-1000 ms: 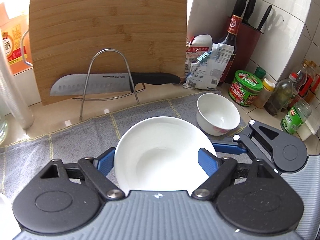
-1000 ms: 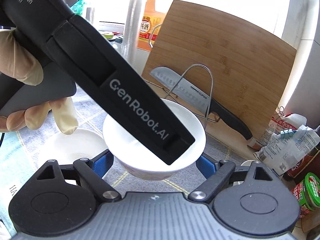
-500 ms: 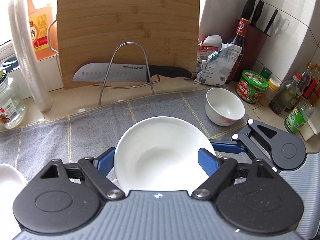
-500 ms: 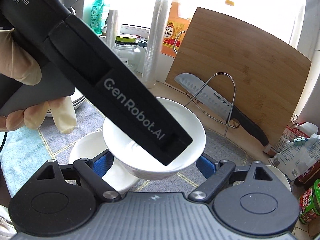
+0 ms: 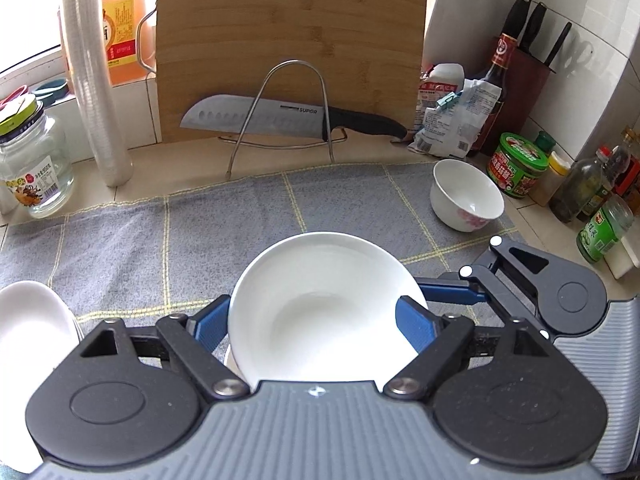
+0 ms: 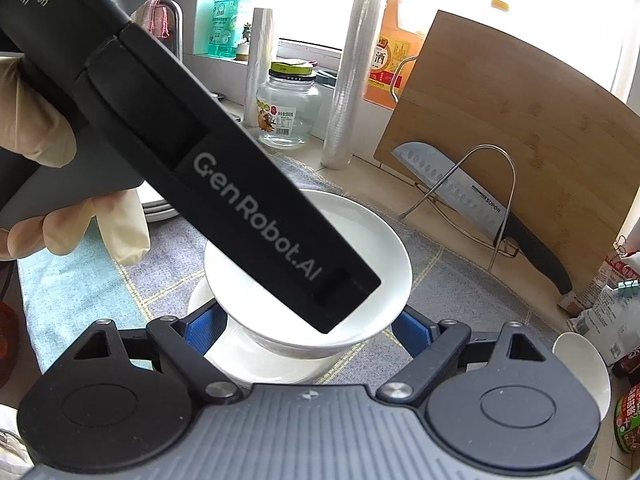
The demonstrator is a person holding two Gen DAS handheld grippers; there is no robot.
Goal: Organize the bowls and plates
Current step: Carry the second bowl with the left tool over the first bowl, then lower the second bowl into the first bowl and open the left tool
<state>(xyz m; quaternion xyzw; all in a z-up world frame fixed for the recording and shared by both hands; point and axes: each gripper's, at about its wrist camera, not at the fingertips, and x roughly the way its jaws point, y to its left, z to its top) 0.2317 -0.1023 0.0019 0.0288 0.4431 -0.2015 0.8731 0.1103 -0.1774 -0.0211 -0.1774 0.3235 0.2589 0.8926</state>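
Observation:
A white bowl [image 5: 320,280] sits between the blue pads of my left gripper [image 5: 320,316], which is shut on its rim. In the right wrist view a white bowl [image 6: 360,248] is likewise clamped by my right gripper [image 6: 308,328]; it looks like the same bowl. The left gripper's black body [image 6: 240,200] crosses over it, held by a gloved hand [image 6: 36,148]. The right gripper's linkage [image 5: 560,296] reaches in from the right. A white dish [image 6: 256,364] lies on the cloth just under the held bowl.
A small flowered bowl [image 5: 466,196] stands on the grey cloth [image 5: 200,232] at the right. Stacked white plates [image 5: 32,320] lie at the left edge. Behind are a cutting board [image 5: 288,40], a knife on a wire rack [image 5: 256,120], a glass jar [image 5: 32,172], bottles and jars.
Both grippers have carried the bowl leftward over the cloth. The flowered bowl has dropped back to the right, and the white dish now lies under the held bowl.

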